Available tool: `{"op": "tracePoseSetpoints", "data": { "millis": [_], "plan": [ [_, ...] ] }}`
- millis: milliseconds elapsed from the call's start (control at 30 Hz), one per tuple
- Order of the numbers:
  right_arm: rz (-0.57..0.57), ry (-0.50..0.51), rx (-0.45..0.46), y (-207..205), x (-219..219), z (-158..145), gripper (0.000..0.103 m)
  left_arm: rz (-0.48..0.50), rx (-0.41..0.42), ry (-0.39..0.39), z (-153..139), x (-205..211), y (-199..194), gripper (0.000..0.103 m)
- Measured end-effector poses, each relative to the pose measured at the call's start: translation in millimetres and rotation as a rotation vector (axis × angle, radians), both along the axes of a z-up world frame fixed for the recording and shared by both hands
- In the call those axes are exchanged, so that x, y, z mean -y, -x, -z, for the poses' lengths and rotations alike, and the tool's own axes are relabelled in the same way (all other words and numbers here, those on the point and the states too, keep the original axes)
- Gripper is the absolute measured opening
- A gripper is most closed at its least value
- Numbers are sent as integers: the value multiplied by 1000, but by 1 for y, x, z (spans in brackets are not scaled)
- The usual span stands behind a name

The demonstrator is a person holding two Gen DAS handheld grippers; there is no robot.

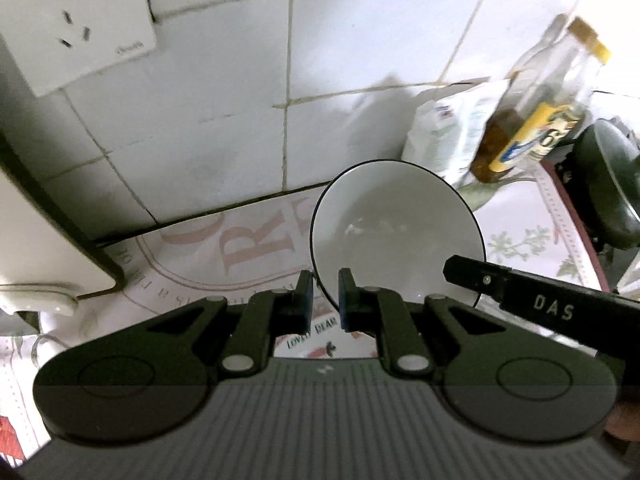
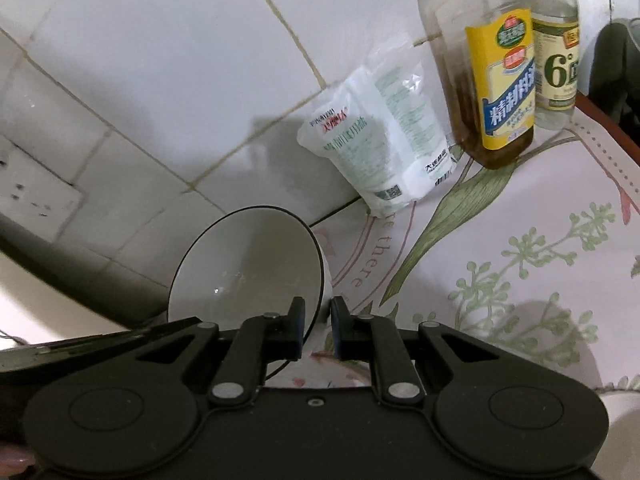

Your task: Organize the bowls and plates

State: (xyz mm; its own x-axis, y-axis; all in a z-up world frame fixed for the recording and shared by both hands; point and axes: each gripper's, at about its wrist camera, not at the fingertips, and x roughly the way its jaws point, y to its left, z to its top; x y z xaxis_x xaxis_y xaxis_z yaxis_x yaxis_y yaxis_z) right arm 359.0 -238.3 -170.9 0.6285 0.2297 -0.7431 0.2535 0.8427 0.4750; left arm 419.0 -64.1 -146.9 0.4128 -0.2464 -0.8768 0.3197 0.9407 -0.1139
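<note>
A white bowl (image 1: 396, 228) with a thin black rim is held above the printed tablecloth, near the tiled wall. My left gripper (image 1: 325, 300) is shut on its left rim, one finger inside and one outside. My right gripper (image 2: 318, 330) is shut on the opposite rim of the same bowl (image 2: 248, 268). The right gripper's finger, marked DAS (image 1: 540, 300), shows at the bowl's right edge in the left wrist view. The bowl tilts toward each camera and looks empty.
A white salt bag (image 2: 384, 144) leans on the wall. Two bottles (image 2: 492, 76) stand beside it, one with a yellow label. A wall socket (image 1: 76, 20) is at upper left. A white appliance (image 1: 36, 256) stands at the left. A dark round object (image 1: 608, 188) sits at the right.
</note>
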Motion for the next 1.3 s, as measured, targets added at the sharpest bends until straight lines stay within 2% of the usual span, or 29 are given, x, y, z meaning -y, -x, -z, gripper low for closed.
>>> {"op": "tracePoseSetpoints", "data": {
  "millis": [400,700,800,1000,1200,1300],
  "plan": [
    [-49,35,70,65,9,-49,19,27,38,16,-52,9,62,11],
    [-58,30,92,119,39,-68,20,49,13,45,-69,35,107,12],
    [-55,34,84,134,54,-67,20,67,24,42,-69,52,123,11],
    [-39,27,51,155,93,-63,20,79,-10,39,-58,93,148,12],
    [-44,29,-5,166,117,-47,20,65,-44,31,-40,122,160,11],
    [-64,65,-26,167,123,-38,20,51,-58,35,-26,133,164,11]
  ]
}}
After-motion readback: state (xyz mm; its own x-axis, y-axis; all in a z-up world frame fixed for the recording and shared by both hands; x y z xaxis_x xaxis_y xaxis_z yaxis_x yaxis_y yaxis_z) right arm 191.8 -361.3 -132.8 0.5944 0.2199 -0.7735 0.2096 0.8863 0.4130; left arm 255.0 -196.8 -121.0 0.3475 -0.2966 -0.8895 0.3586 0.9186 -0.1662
